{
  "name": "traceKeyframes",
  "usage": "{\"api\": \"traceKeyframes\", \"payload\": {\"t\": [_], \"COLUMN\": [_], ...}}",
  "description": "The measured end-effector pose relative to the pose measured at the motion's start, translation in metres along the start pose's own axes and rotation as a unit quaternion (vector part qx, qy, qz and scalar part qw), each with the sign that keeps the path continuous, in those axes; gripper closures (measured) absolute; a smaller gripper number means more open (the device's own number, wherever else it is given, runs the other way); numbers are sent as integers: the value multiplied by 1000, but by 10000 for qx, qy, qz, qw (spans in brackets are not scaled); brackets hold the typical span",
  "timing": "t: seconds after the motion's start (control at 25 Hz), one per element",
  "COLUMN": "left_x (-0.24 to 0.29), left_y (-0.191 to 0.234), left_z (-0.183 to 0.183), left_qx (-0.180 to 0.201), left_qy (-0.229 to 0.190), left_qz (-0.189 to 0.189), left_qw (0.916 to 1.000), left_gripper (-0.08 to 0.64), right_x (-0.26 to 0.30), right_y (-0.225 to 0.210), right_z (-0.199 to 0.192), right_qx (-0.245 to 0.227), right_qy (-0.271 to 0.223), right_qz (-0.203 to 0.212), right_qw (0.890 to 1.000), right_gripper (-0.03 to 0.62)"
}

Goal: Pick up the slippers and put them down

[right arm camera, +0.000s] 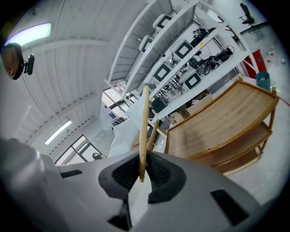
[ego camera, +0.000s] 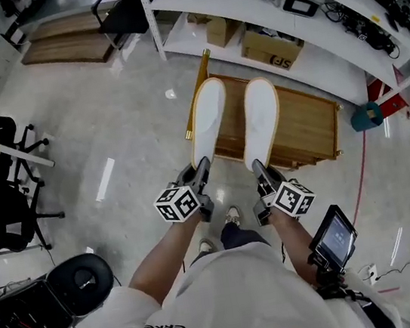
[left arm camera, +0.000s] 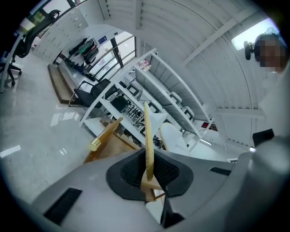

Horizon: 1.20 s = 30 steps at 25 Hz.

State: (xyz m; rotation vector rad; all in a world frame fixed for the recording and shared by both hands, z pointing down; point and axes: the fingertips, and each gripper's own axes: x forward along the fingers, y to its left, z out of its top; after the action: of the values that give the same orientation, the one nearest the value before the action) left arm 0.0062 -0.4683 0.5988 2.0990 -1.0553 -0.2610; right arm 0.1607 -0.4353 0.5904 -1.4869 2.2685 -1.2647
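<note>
Two white slippers with tan rims hang in the air above a wooden rack (ego camera: 310, 127). My left gripper (ego camera: 202, 169) is shut on the heel end of the left slipper (ego camera: 208, 121). My right gripper (ego camera: 257, 168) is shut on the heel end of the right slipper (ego camera: 260, 119). In the left gripper view the left slipper's rim (left arm camera: 148, 145) runs edge-on between the dark pads (left arm camera: 131, 172), with the other slipper (left arm camera: 174, 138) beyond. The right gripper view has its slipper's thin edge (right arm camera: 143, 136) pinched between the pads (right arm camera: 156, 174), above the rack's top (right arm camera: 217, 124).
White shelving (ego camera: 305, 14) with boxes and electronics stands behind the rack. A teal bucket (ego camera: 367, 116) sits at the rack's right end. Office chairs (ego camera: 12, 203) and a desk are at the left, a wooden platform (ego camera: 68, 38) at the far left. Glossy floor (ego camera: 109, 135) surrounds the person's feet.
</note>
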Motion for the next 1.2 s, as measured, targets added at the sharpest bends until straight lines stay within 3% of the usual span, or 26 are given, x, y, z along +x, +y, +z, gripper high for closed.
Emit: {"api": "traceKeyframes", "payload": {"t": [0.72, 1.2], "left_x": [-163, -205], "left_y": [-28, -43], "left_z": [7, -3], "left_qx": [24, 95], "left_qy": [-329, -236], "left_qz": [-247, -398], "left_qw": [9992, 9989], "left_gripper": [531, 531], "right_x": [-81, -111], "right_y": [120, 148], "right_z": [-85, -114], "right_qx": [-220, -283], "right_qy": [-273, -351], "right_qz": [232, 159], "right_qw": [9991, 9989], "right_gripper": [560, 560]}}
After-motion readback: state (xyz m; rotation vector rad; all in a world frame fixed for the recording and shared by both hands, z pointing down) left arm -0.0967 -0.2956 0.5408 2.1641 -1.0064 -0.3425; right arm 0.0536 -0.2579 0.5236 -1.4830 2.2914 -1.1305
